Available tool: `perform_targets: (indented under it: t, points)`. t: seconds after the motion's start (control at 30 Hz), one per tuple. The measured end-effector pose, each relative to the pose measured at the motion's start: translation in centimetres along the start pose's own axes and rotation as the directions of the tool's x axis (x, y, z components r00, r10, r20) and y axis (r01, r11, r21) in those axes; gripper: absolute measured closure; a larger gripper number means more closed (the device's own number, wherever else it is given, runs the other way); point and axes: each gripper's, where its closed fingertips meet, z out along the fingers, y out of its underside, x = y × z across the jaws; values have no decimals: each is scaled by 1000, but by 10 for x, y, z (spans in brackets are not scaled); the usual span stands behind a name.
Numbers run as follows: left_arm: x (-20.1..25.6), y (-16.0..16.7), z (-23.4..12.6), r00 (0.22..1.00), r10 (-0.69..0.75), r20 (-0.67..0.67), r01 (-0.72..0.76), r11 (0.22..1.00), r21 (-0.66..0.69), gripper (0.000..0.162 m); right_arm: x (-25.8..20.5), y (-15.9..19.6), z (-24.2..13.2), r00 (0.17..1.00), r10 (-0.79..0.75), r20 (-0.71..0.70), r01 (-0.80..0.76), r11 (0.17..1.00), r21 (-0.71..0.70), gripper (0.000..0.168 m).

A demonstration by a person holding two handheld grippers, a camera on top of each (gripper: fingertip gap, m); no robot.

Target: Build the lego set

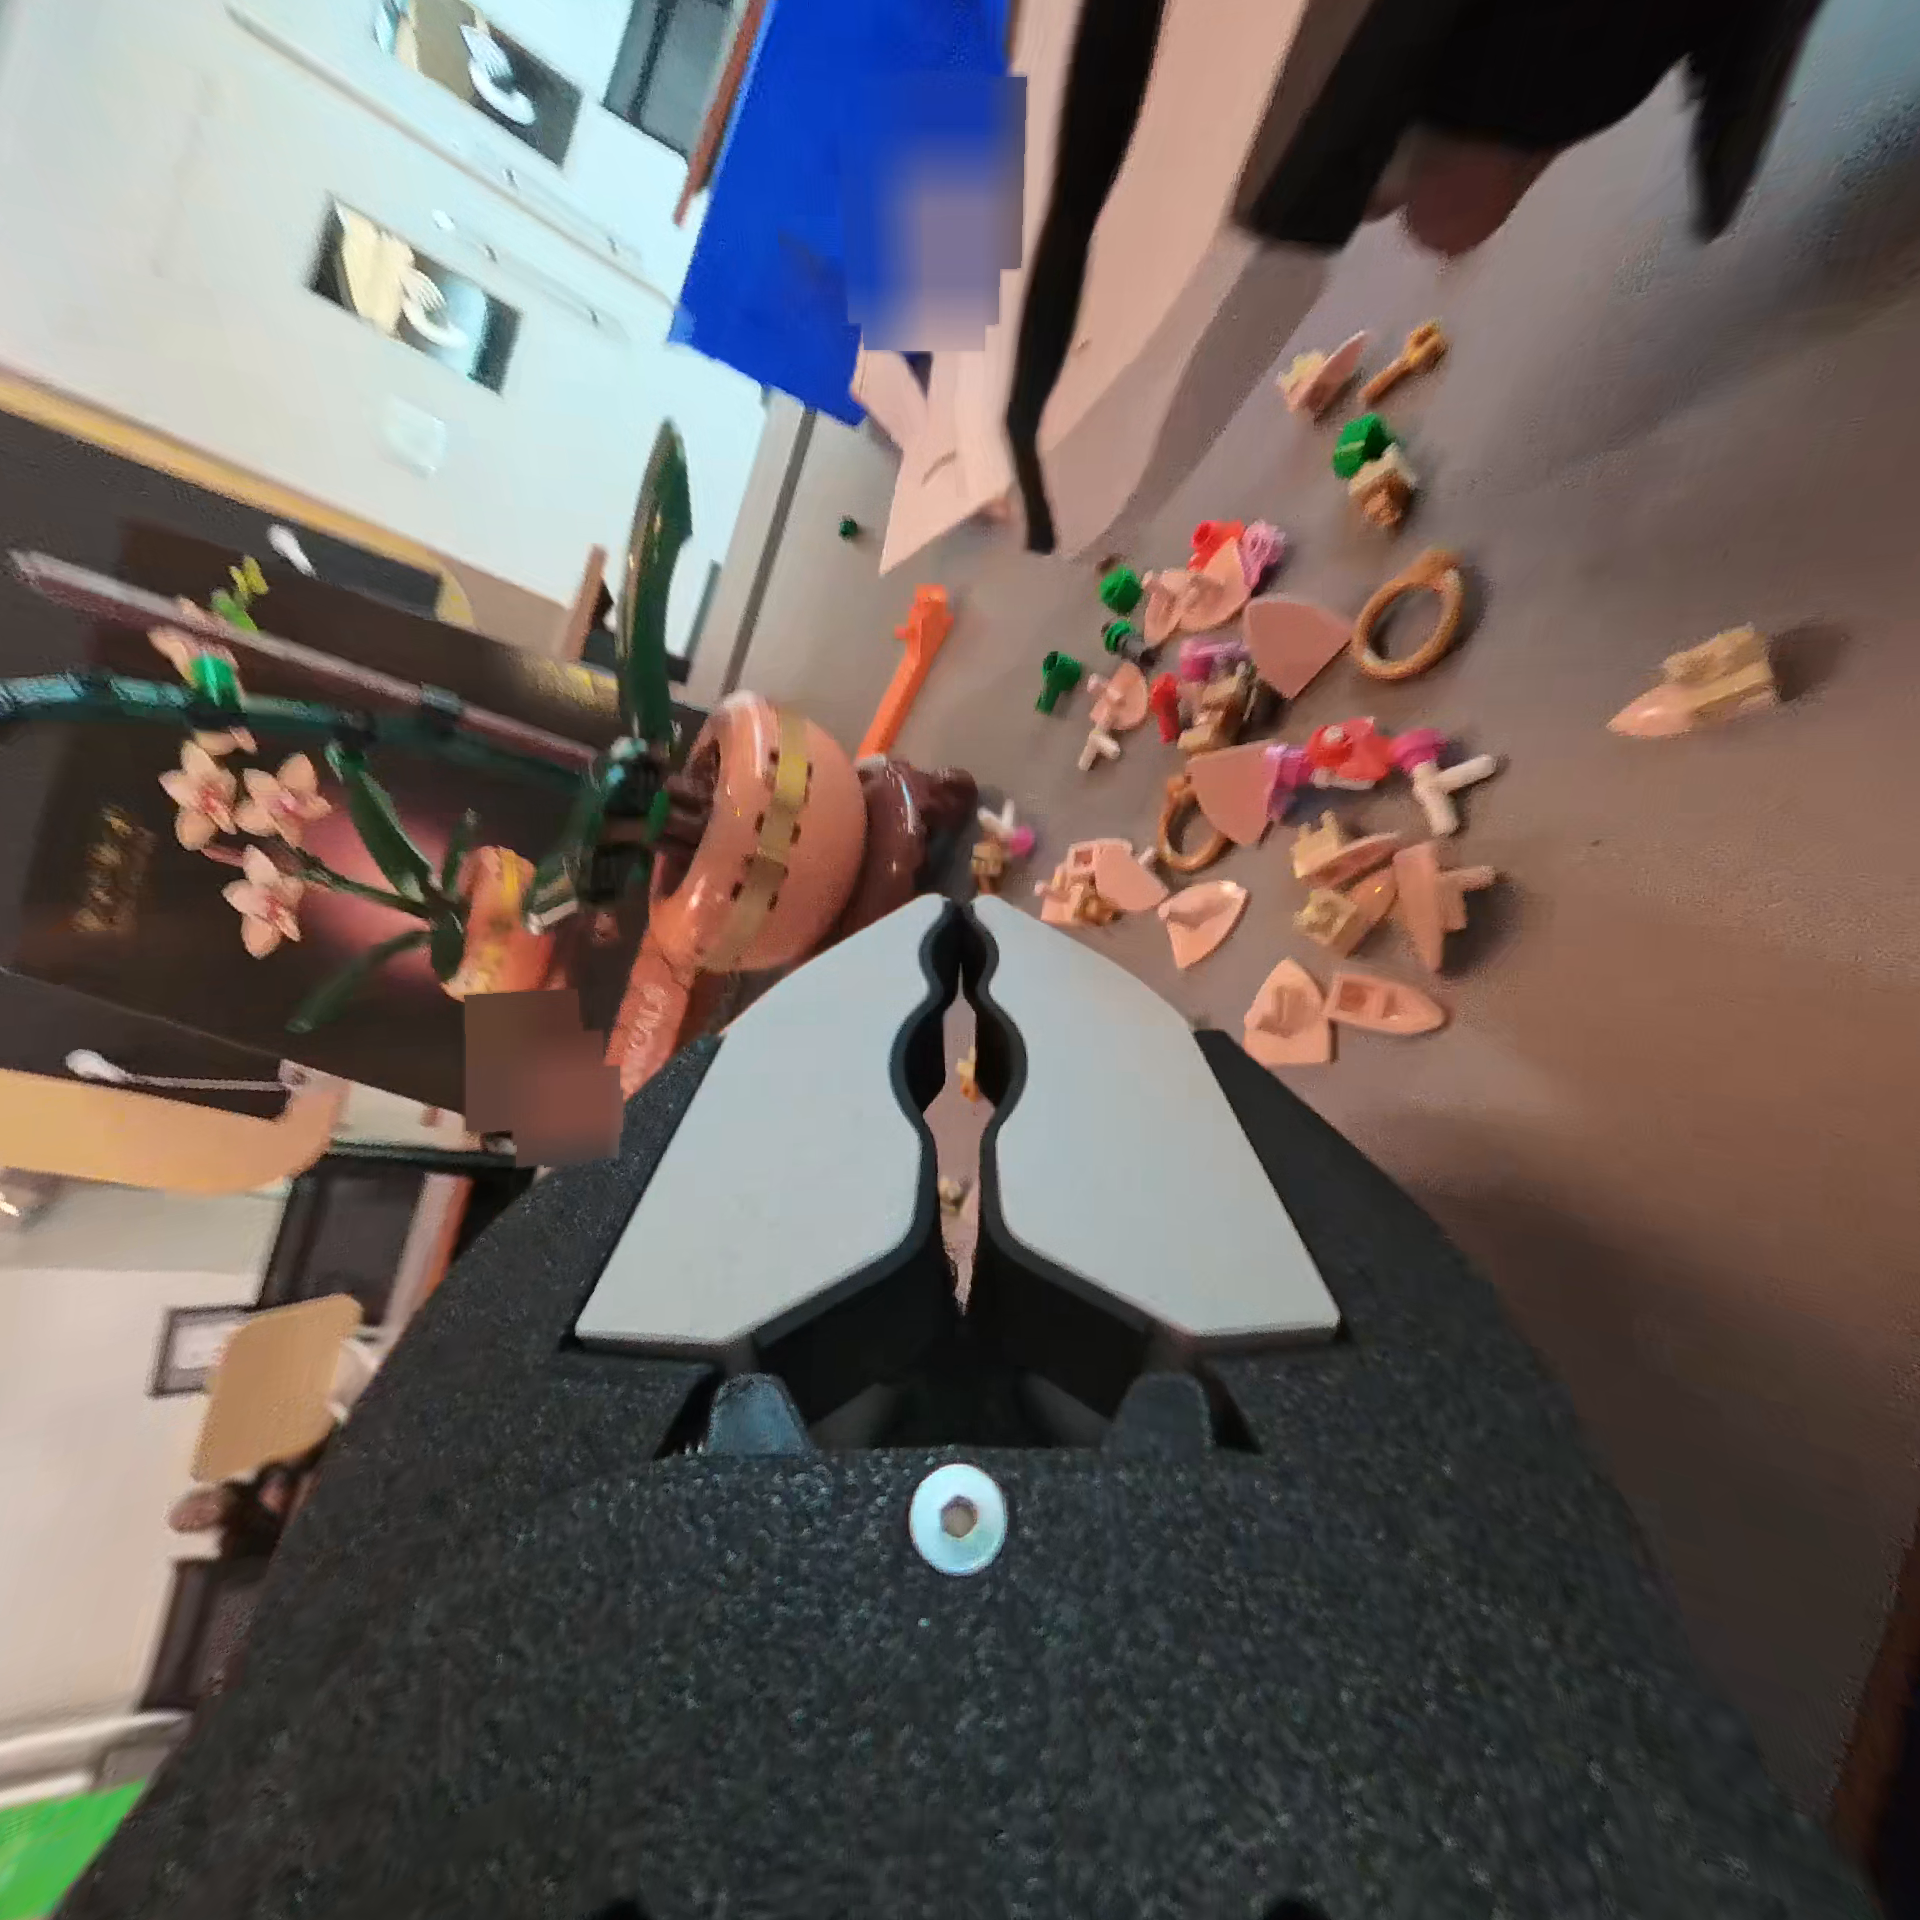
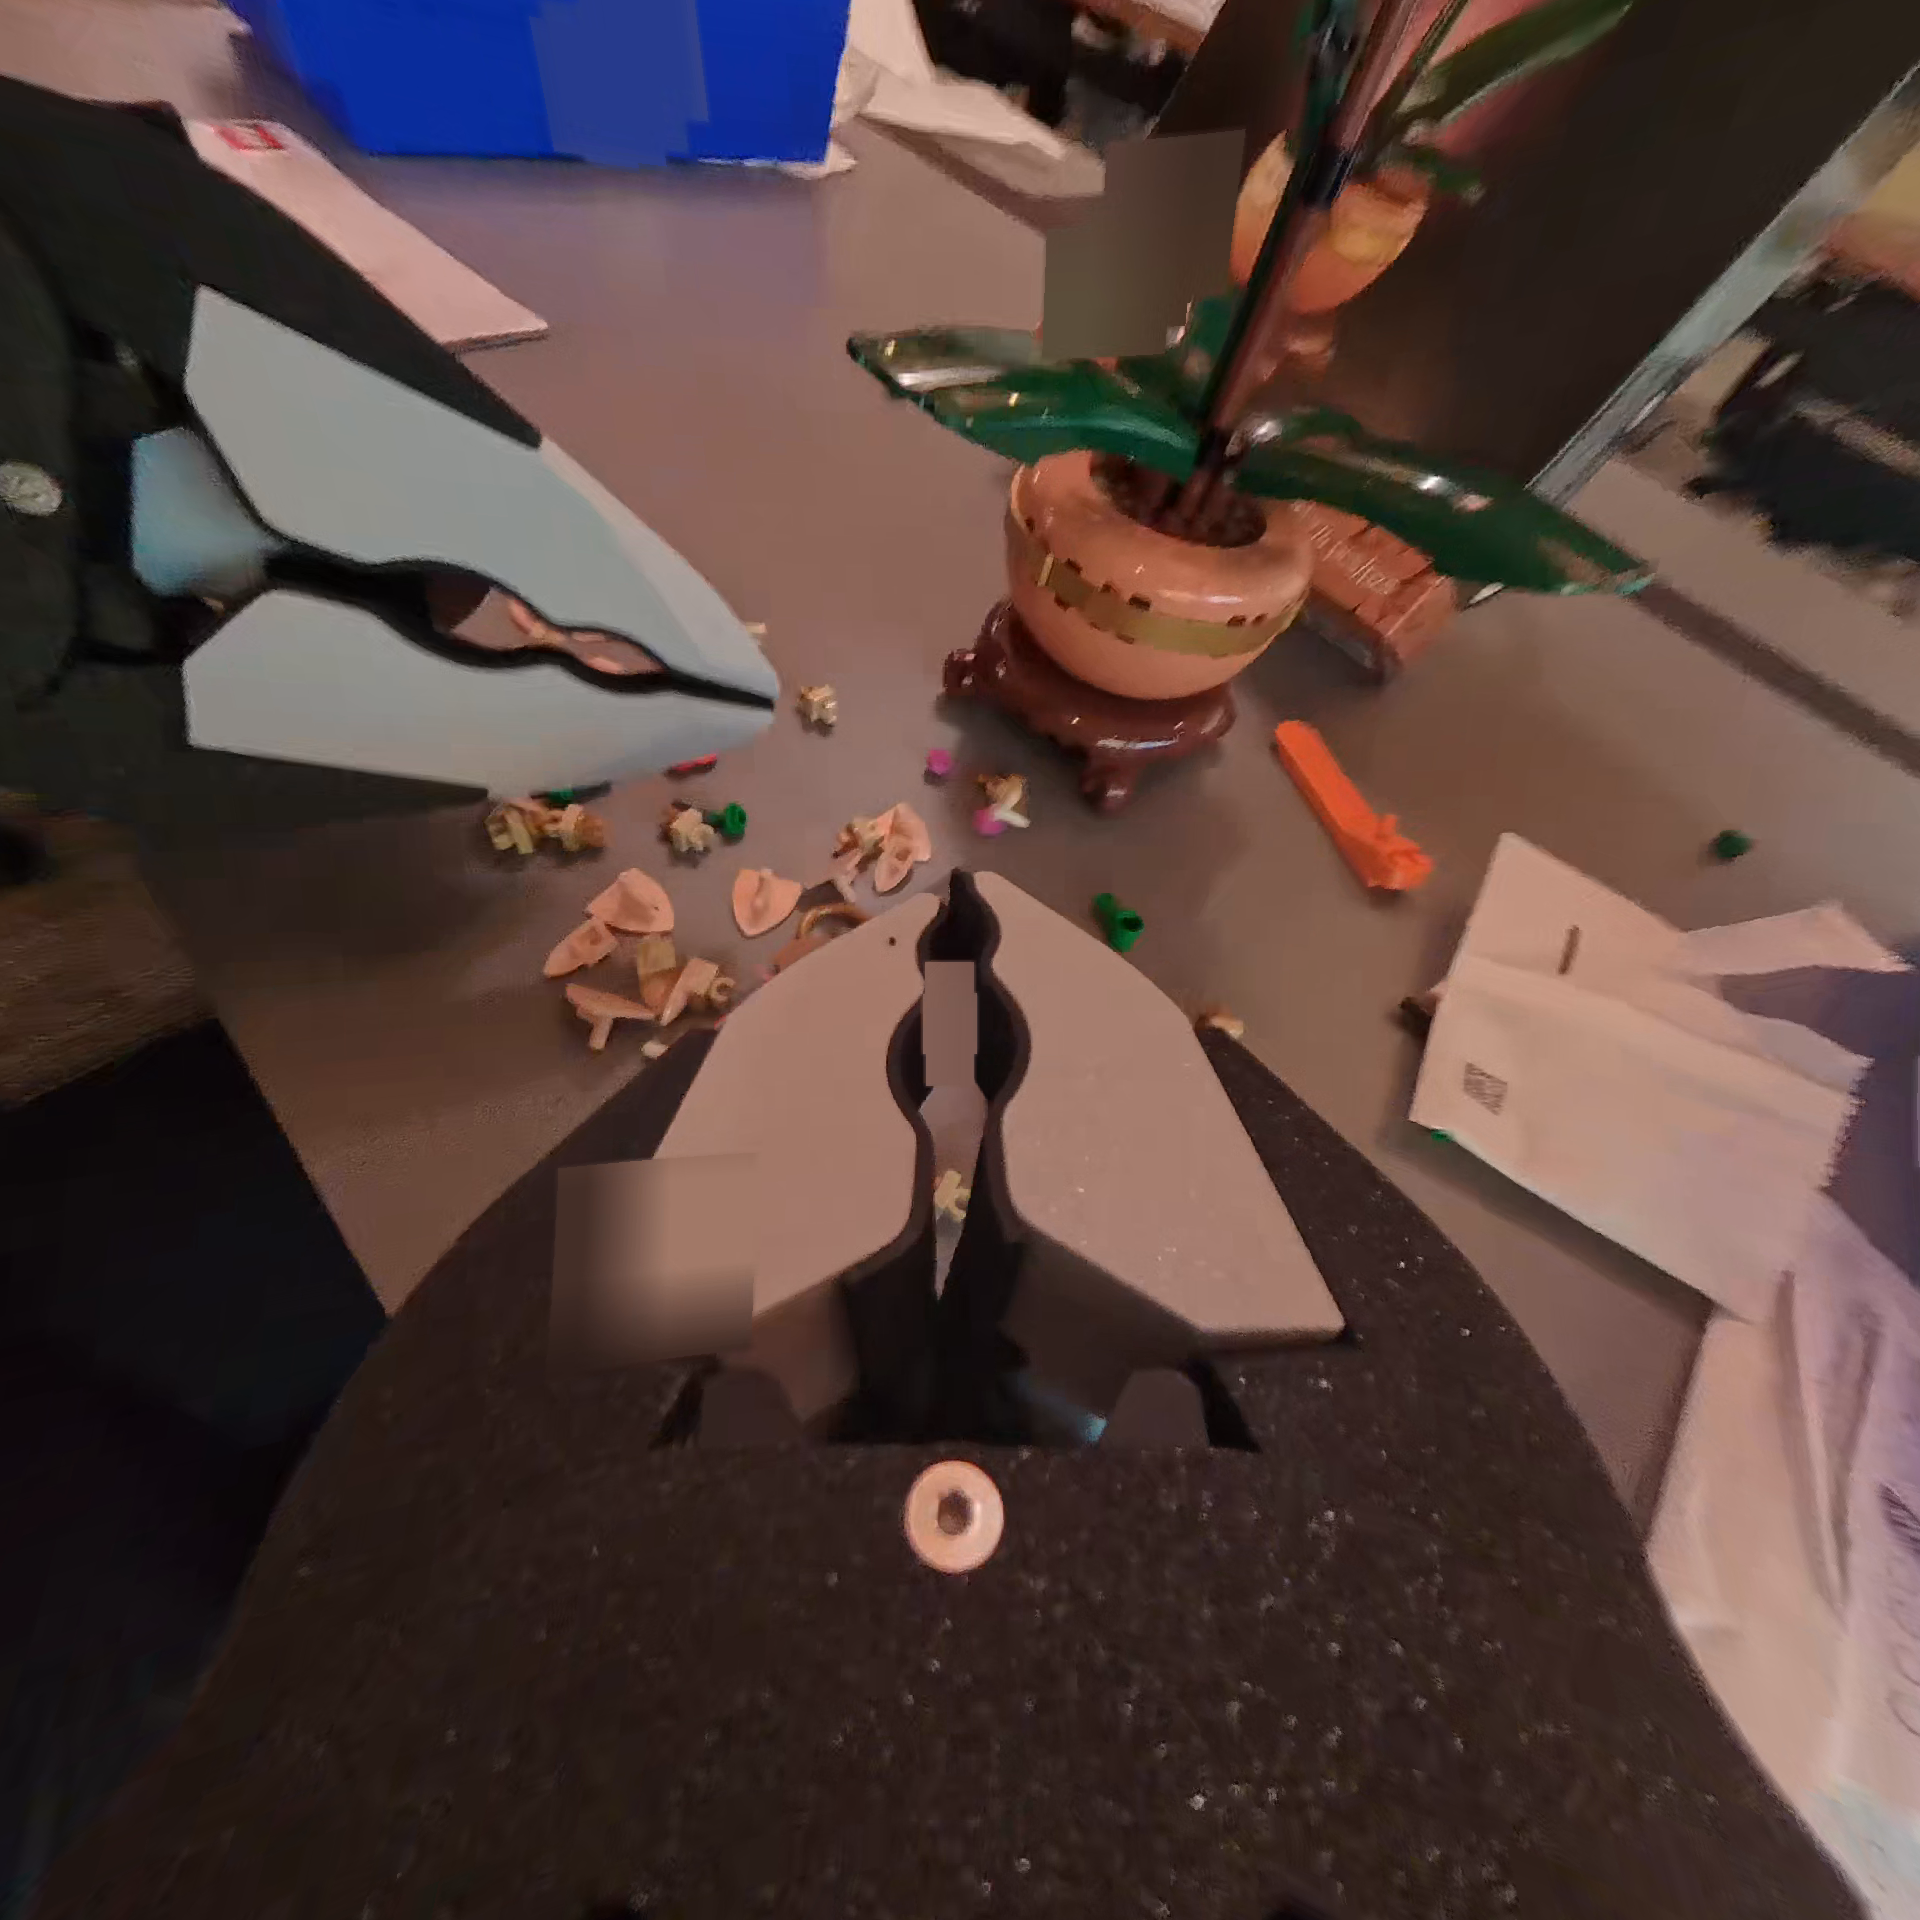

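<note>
The lego flower pot (image 2: 1153,603), peach with a gold band on a brown stand, holds a dark stem and green leaves (image 2: 1081,416). It also shows in the left wrist view (image 1: 769,831). Loose peach petals, tan, pink and green bits (image 2: 665,935) lie scattered on the grey table; they spread to the right in the left wrist view (image 1: 1278,790). My left gripper (image 1: 961,914) is shut just in front of the pot, with nothing seen between its fingers; it also shows from the side (image 2: 769,694). My right gripper (image 2: 961,896) is shut above the pieces, with nothing seen in it.
An orange brick separator (image 2: 1351,821) lies right of the pot. White paper bags (image 2: 1621,1091) lie at the right. A blue bin (image 2: 540,73) stands at the back. The dark set box (image 1: 208,831) with its flower picture stands behind the pot.
</note>
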Motion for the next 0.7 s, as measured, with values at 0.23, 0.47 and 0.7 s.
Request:
perform_targets:
  t: [0.23,0.47,0.7]
  points:
    - [-10,6,-3,913,-383,-140,387,922,8,152,20,18,23,992,-60,107,79,980,-183,159]
    - [-21,8,-12,852,-496,-169,514,854,83,145,25,23,66,970,-14,244,91,948,-306,150]
    - [-23,7,-14,886,-441,-142,459,879,129,145,17,26,83,935,163,314,-29,920,-390,159]
